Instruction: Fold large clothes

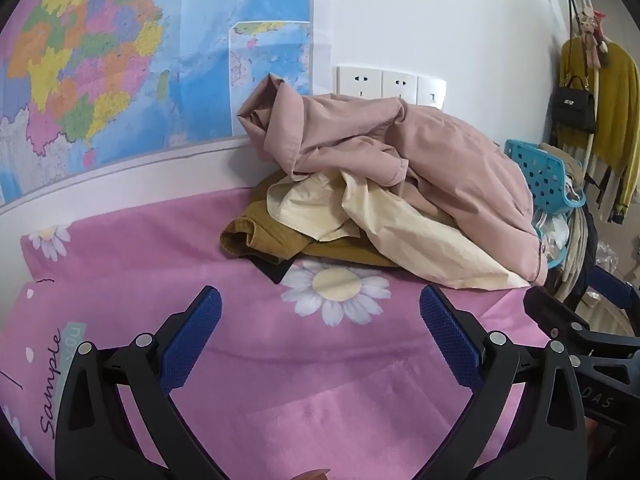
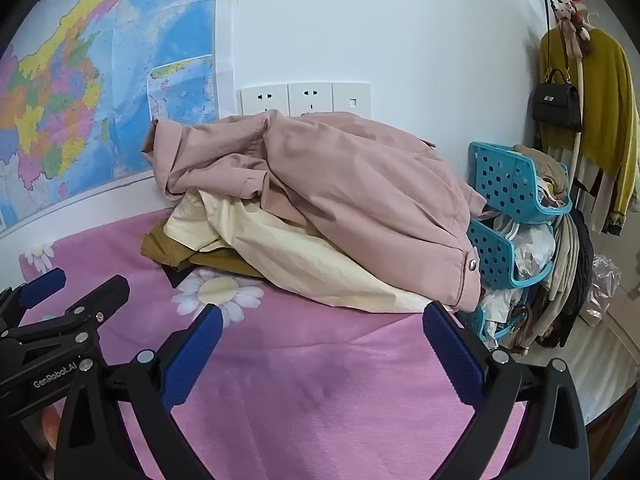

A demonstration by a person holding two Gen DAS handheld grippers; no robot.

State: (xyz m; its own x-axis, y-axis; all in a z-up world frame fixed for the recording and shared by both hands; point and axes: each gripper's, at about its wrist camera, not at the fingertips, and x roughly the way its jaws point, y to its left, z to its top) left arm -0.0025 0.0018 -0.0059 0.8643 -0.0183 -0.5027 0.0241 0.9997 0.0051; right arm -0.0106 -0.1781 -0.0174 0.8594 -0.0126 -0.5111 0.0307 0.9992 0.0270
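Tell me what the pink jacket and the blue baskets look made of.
Pink jacket: seemingly thin woven cotton-like cloth, matte, with crisp creases and a metal snap at the hem. Blue baskets: apparently moulded plastic, slightly glossy, with rigid walls and punched holes.

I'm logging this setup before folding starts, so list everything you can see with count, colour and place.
pink jacket: one, dusty pink, top of pile
cream garment: one, pale yellow, under jacket
mustard garment: one, brown-yellow, bottom of pile
bed sheet: one, pink with daisies, under the pile
map: one, multicoloured, on wall left
wall sockets: three plates, white, behind pile
baskets: stacked, turquoise, right of bed
handbag: one, black, hanging right
yellow sweater: one, hanging right
left gripper: open, over sheet
right gripper: open, over sheet
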